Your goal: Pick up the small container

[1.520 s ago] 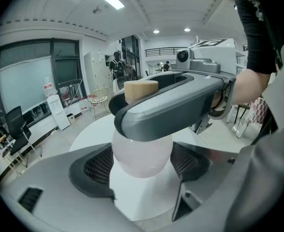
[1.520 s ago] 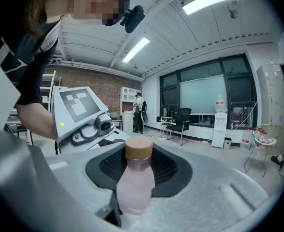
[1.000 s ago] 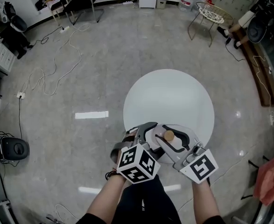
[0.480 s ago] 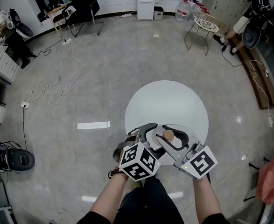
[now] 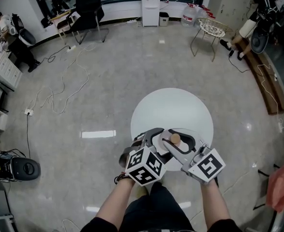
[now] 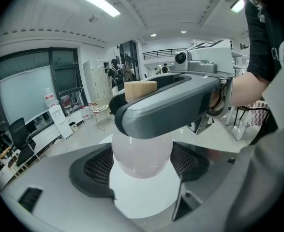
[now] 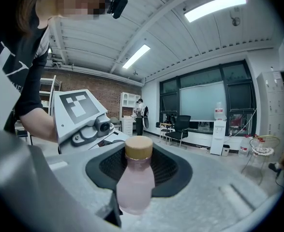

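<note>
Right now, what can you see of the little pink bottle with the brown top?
The little bottle is cloudy pale pink, maybe glass or plastic, with a narrow neck, a rounder belly and a tan cork-like cap that is on. It stands upright. Both grippers squeeze it: the left gripper around its belly, the right gripper higher up, near its neck. It looks lifted above the near edge of the white round table, not resting on it.

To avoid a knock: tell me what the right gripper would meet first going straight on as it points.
The bottle, already held by the right gripper itself. Beyond it the way looks free; the left gripper sits off to one side, depth unclear.
</note>
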Tool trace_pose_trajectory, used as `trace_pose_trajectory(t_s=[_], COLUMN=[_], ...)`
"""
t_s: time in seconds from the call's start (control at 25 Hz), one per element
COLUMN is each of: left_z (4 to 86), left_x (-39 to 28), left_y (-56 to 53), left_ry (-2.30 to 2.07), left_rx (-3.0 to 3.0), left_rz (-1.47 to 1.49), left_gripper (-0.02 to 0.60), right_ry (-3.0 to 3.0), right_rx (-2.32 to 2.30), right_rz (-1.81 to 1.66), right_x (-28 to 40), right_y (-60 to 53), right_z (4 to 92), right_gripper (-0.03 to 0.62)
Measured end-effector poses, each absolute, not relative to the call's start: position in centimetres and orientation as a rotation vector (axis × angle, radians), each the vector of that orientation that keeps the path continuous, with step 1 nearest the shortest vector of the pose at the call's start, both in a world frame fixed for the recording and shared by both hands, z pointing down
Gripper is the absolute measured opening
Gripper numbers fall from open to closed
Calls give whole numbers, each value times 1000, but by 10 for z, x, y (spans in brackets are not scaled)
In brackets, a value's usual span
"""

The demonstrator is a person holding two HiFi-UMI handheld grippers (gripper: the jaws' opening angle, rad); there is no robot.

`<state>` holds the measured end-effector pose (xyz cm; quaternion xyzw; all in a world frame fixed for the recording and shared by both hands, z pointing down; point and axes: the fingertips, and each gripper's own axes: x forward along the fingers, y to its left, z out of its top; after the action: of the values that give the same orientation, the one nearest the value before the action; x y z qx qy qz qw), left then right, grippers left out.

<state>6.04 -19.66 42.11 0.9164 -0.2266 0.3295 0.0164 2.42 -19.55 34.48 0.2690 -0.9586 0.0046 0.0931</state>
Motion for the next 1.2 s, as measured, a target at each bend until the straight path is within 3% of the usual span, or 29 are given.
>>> trace_pose_trajectory(t_s=[1.2], left_z=[345], left_x=[56], left_y=[-195], left_ry=[-741], left_rx=[2904], left_rz=[978], left_gripper=[356], right_ry=[-2867], right_rx=[810], right_rz=[-28], right_x=[18], right_y=[-191], right_z=[265], right_gripper=[132])
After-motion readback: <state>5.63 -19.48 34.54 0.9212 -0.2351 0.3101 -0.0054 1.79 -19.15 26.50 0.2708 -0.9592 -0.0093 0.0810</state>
